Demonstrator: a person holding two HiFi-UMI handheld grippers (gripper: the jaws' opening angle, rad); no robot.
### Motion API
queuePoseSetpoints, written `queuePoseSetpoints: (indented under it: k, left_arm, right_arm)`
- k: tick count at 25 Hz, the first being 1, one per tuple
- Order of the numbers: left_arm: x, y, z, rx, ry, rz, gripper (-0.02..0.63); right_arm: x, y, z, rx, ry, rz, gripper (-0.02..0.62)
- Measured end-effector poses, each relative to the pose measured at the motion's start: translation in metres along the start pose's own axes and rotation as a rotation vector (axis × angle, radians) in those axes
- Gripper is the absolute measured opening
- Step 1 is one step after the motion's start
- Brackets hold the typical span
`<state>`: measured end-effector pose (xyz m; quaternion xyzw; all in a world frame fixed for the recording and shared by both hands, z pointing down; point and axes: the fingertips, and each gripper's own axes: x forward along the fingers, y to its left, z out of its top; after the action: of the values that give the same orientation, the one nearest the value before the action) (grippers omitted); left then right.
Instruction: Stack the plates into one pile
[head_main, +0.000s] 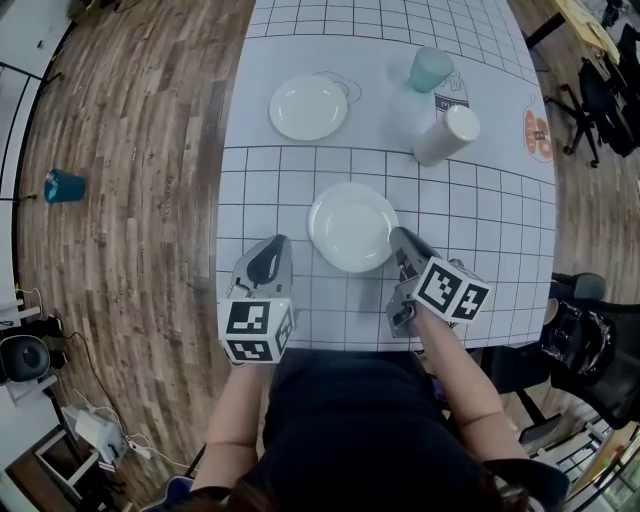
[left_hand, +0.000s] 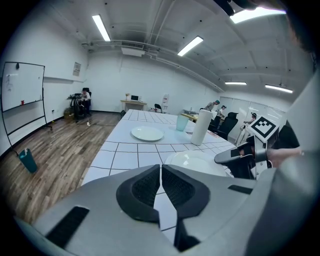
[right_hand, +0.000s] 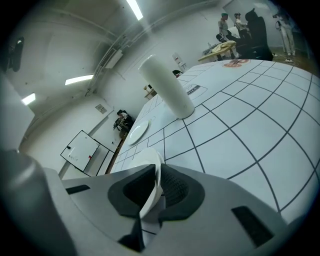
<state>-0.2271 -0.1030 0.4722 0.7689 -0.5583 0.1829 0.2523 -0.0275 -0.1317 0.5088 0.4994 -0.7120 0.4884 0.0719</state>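
A white plate (head_main: 350, 225) lies flat on the gridded table (head_main: 480, 210) right in front of me. My right gripper (head_main: 400, 240) is at its right edge; in the right gripper view the plate's rim (right_hand: 150, 195) stands between the jaws of that gripper (right_hand: 157, 172), which sit loosely around it. A second white plate (head_main: 308, 107) (left_hand: 147, 133) (right_hand: 136, 131) rests farther back to the left. My left gripper (head_main: 272, 248) (left_hand: 161, 167) is shut and empty, just left of the near plate (left_hand: 195, 162).
A tall white cup (head_main: 447, 134) (right_hand: 165, 85) and a teal cup (head_main: 431, 70) (left_hand: 182, 122) stand at the back right. An orange round mark (head_main: 538, 133) is near the table's right edge. Another teal cup (head_main: 64, 186) stands on the wooden floor to the left.
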Motion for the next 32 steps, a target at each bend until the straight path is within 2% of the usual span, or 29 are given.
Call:
queuePoseSetpoints:
  k: [5, 11, 15, 17, 20, 23, 32]
  left_arm:
    - [0.0, -0.002, -0.002, 0.007, 0.008, 0.004, 0.029]
    - [0.0, -0.002, -0.005, 0.007, 0.012, 0.011, 0.029]
    - [-0.001, -0.003, -0.006, 0.005, 0.014, 0.017, 0.029]
    - [-0.001, -0.001, -0.006, 0.005, 0.013, 0.021, 0.029]
    - [-0.002, 0.001, -0.005, 0.004, 0.012, 0.027, 0.029]
    - [-0.002, 0.001, -0.005, 0.001, 0.013, 0.032, 0.029]
    - [-0.002, 0.001, 0.002, -0.007, 0.007, 0.031, 0.029]
  right_arm:
    - [0.003, -0.005, 0.0, -0.053, 0.011, -0.04, 0.055]
    - [0.01, -0.002, -0.005, -0.178, 0.051, -0.053, 0.059]
    - [0.012, -0.001, -0.006, -0.236, 0.061, -0.063, 0.125]
    - [0.011, -0.001, -0.002, -0.292, 0.046, -0.08, 0.184]
    - [0.008, 0.002, 0.003, -0.367, 0.024, -0.09, 0.189]
    - [0.004, 0.005, 0.007, -0.384, 0.001, -0.084, 0.184]
    - [-0.011, 0.031, 0.014, -0.47, -0.004, 0.0, 0.133]
